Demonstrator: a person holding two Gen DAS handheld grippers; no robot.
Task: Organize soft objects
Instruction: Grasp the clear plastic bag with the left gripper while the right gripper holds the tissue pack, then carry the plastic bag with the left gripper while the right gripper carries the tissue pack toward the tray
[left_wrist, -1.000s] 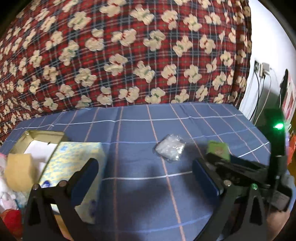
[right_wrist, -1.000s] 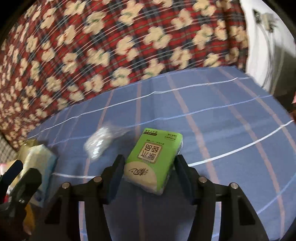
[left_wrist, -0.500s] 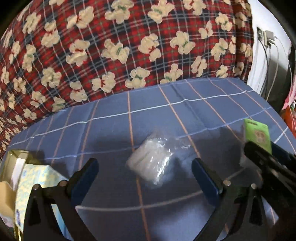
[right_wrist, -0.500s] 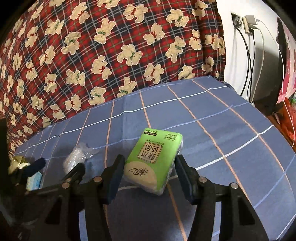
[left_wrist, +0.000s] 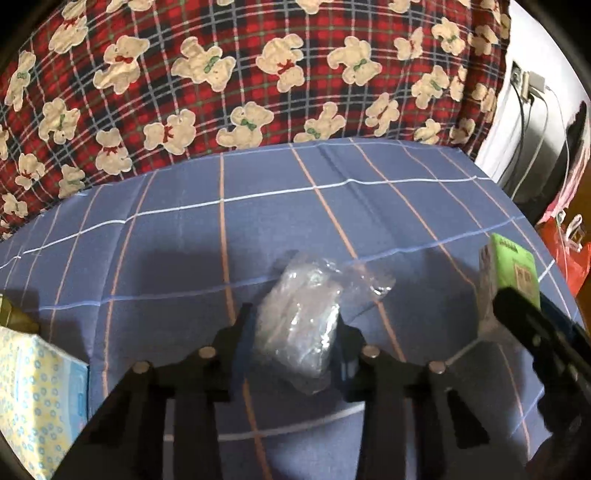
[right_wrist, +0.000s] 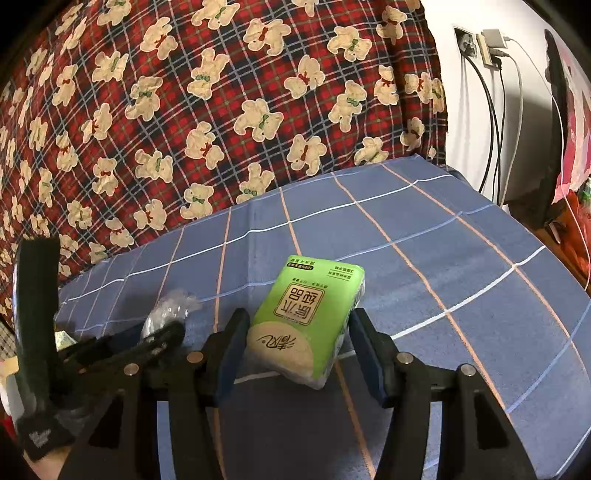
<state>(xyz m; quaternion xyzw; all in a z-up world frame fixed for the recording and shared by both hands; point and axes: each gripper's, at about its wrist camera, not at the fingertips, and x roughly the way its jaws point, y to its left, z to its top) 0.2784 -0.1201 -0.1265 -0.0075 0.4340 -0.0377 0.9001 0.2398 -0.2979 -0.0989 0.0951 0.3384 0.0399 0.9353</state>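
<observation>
Pinching clear bag (left_wrist: 301, 325) by left gripper (left_wrist: 291, 332) | green tissue pack (right_wrist: 306, 325), Chinese brown lettering, clamped by right gripper (right_wrist: 295, 339) | blue checked sheet (right_wrist: 461, 258) underneath both

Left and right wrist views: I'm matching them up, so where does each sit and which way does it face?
Left wrist: on the left tongs, facing forward over the blue sheet; both fingers close on a clear bag.
Right wrist: on the right tongs, facing likewise; fingers clamp a green tissue pack.
Shared: bag, pack, sheet, bear blanket; each shows the other tongs.
</observation>
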